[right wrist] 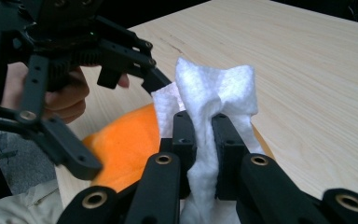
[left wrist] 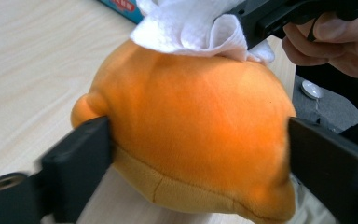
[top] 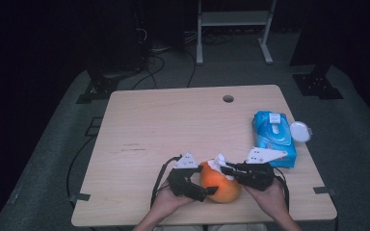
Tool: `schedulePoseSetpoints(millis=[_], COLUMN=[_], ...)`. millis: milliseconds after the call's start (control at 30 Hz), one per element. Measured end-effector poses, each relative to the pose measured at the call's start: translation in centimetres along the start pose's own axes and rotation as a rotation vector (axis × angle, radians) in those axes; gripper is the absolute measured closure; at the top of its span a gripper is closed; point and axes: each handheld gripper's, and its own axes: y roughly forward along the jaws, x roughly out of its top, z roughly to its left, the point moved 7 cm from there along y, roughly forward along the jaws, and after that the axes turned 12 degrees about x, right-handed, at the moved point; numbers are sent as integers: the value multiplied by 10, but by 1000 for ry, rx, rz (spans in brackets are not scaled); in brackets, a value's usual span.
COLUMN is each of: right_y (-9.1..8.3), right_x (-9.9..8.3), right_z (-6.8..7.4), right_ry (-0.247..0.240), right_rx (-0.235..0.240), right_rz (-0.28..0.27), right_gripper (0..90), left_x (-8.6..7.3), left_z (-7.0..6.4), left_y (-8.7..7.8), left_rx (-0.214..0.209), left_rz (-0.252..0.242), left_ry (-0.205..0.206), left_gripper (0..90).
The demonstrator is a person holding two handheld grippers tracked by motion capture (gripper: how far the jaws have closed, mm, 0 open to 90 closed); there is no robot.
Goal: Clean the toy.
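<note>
Near the front edge of the tabletop (top: pixel 173 120) sits an orange plush toy (top: pixel 220 185), gripped on both sides by the left claw (top: pixel 207 190); in the left gripper view its two black jaws press into the toy's flanks (left wrist: pixel 196 135). The right claw (top: pixel 229 172) pinches a white wipe (top: pixel 218 162) and holds it against the top of the toy; in the right gripper view the wipe (right wrist: pixel 214 93) bunches upward between the narrowly closed jaws. A blue wipes pack (top: pixel 273 136) with its round lid flipped open lies to the right, well apart from the toy
</note>
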Motion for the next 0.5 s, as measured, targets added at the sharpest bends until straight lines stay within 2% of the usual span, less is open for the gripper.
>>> schedulePoseSetpoints(millis=[100, 200, 233, 300, 433, 500], right_y=[7, 22, 25, 22, 0, -3], right_x=[7, 12, 12, 13, 6, 1], right_z=[11, 31, 33, 28, -2, -5], right_ry=[-23, -79, -99, -99, -12, 6], right_rx=[17, 56, 55, 37, -30, -16], right_rz=[-7, 23, 38, 42, 9, 3], right_gripper=[810, 810, 810, 810, 811, 811], left_x=[2, 2, 1, 0, -1, 2], left_z=[-5, -11, -11, -10, -12, -10], left_y=[-3, -4, -5, -6, -6, -7], left_rx=[35, 59, 66, 64, 48, 38], left_rz=[-26, -24, -23, -28, -31, -25], left_ry=[37, 95, 102, 99, 104, 103], left_gripper=[249, 262, 262, 278, 272, 194])
